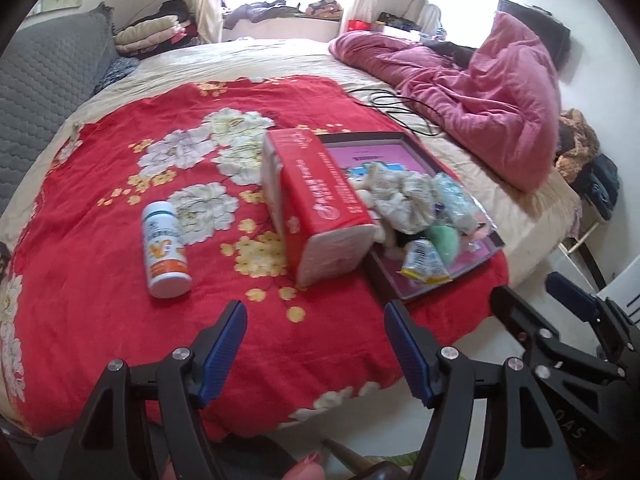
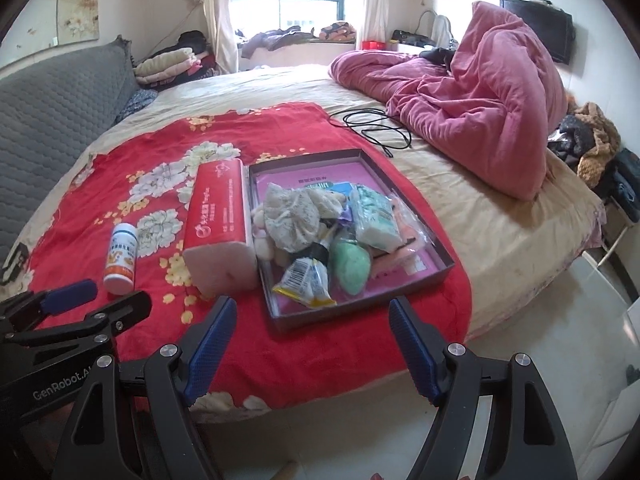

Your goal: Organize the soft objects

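Two empty, wide-open grippers, left (image 1: 314,346) and right (image 2: 312,342), just short of the tray (image 2: 420,216) of soft things

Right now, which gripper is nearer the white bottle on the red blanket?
Left. The left gripper hovers just short of the white bottle; the right gripper sits farther over, facing the tray.

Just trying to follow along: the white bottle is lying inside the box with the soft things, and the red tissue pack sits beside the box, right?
Not quite. The white bottle lies outside the box, on the red blanket, on the far side of the red tissue pack. The right wrist view shows it. The pack does sit beside the box.
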Motion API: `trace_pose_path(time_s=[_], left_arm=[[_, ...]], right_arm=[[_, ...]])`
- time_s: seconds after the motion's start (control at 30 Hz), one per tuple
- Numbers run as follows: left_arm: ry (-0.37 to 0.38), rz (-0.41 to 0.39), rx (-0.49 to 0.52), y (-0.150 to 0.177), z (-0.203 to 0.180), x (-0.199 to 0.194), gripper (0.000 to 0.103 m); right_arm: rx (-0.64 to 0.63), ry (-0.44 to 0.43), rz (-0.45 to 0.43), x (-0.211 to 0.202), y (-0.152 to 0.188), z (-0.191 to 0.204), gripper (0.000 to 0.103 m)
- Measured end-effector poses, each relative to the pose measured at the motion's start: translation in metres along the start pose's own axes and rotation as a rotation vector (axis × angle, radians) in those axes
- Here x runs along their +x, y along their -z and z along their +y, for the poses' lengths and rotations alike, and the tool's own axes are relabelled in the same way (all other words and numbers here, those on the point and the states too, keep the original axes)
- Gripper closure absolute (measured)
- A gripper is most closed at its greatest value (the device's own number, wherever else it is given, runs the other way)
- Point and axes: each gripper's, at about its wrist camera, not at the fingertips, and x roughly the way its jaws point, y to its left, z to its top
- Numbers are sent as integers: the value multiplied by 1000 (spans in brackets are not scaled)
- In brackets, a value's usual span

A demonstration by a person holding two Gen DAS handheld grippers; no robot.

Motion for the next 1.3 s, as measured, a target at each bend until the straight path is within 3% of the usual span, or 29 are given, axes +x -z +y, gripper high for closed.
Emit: trace_pose_path(time_s=[0.77, 1.3], left_arm=[[-46, 47, 10, 13, -17, 20, 32], [-51, 54, 21, 15, -21, 21, 32]], right_arm=[[53, 13, 27, 8, 21, -30, 24], [50, 15, 45, 10, 26, -30, 24]])
